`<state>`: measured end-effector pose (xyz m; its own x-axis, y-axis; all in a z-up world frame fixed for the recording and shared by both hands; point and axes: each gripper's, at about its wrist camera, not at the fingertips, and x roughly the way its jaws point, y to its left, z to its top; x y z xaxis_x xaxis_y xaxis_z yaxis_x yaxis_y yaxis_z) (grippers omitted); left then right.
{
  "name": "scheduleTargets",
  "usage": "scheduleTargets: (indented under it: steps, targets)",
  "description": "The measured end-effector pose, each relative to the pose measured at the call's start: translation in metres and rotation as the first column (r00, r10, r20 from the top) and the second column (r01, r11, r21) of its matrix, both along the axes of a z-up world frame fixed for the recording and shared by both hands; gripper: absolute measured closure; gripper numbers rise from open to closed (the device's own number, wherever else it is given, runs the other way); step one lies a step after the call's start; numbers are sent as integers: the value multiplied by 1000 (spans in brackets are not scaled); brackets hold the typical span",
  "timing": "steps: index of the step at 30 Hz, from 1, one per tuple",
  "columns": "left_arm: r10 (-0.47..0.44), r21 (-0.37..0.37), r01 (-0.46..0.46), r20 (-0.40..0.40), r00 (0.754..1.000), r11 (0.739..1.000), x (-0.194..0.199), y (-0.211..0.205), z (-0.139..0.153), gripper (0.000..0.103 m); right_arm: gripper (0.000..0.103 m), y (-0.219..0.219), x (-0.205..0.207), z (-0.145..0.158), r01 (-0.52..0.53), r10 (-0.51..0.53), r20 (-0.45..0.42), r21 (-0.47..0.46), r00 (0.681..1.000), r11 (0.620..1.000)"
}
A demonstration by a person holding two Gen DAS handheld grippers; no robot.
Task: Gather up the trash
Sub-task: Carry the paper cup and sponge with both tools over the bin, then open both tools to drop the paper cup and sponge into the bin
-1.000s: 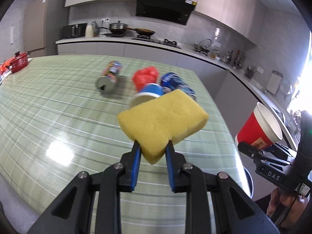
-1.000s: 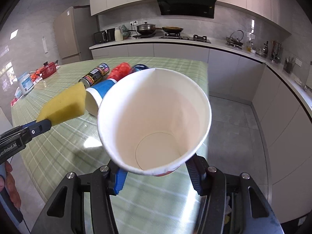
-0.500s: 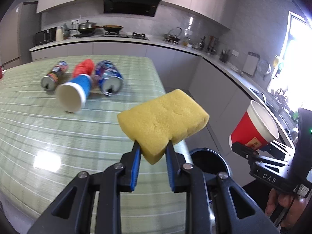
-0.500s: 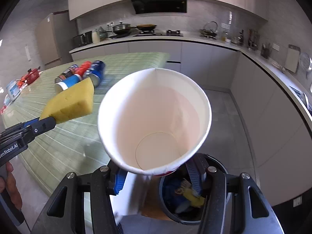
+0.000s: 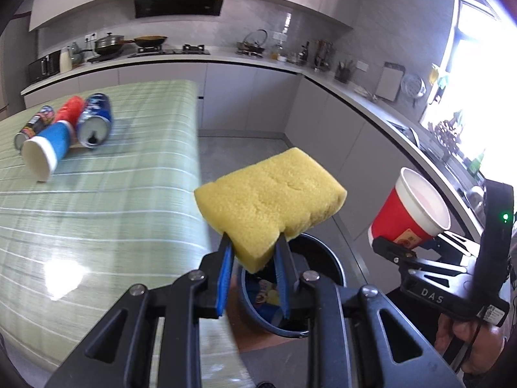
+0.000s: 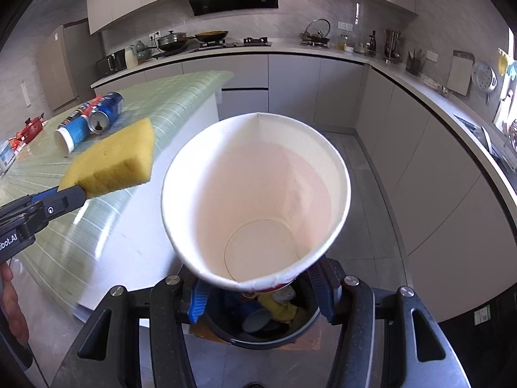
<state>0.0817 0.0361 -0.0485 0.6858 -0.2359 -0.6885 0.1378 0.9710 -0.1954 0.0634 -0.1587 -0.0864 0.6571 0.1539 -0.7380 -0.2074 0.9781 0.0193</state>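
Note:
My left gripper (image 5: 253, 252) is shut on a yellow sponge (image 5: 269, 199) and holds it in the air over the near rim of a dark round trash bin (image 5: 326, 255) on the floor. My right gripper (image 6: 258, 291) is shut on a red paper cup with a white inside (image 6: 258, 200), mouth toward the camera, above the same bin (image 6: 268, 326), which holds trash. The cup (image 5: 408, 210) and the right gripper show at the right of the left wrist view. The sponge (image 6: 113, 160) shows at the left of the right wrist view.
A table with a green striped cloth (image 5: 97, 200) stands left of the bin. On it lie a blue paper cup (image 5: 45, 148), a blue can (image 5: 95, 119), a red item (image 5: 68, 111) and another can (image 5: 30, 127). Grey cabinets and a counter (image 5: 355, 123) run behind.
Both grippers have swung right, away from the table and over the bin, still holding the sponge and the cup. The bin now lies under both.

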Motion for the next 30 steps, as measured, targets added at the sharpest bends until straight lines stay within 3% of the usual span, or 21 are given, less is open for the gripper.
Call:
scheduleTargets:
  steps: [6,12,22,30]
  targets:
    - [-24,3,24,-45,999,1000,5,-36,-20,78,47,-22,3,-23,-26,26,-33,-17,999,1000]
    - [-21,4,22,-125,992,1000,9,-59,-61,78,47,-38,11,-60,-98,95,-84,-36,992,995]
    - [8,45,1,-204,979,999,13,-79,-110,78,47,-37,32,-132,-221,208,-187,-50,960,974]
    - [21,20,-16,-272,962,1000,19,-81,-145,77,46,-33,50,-173,-310,287,-226,-76,931,948]
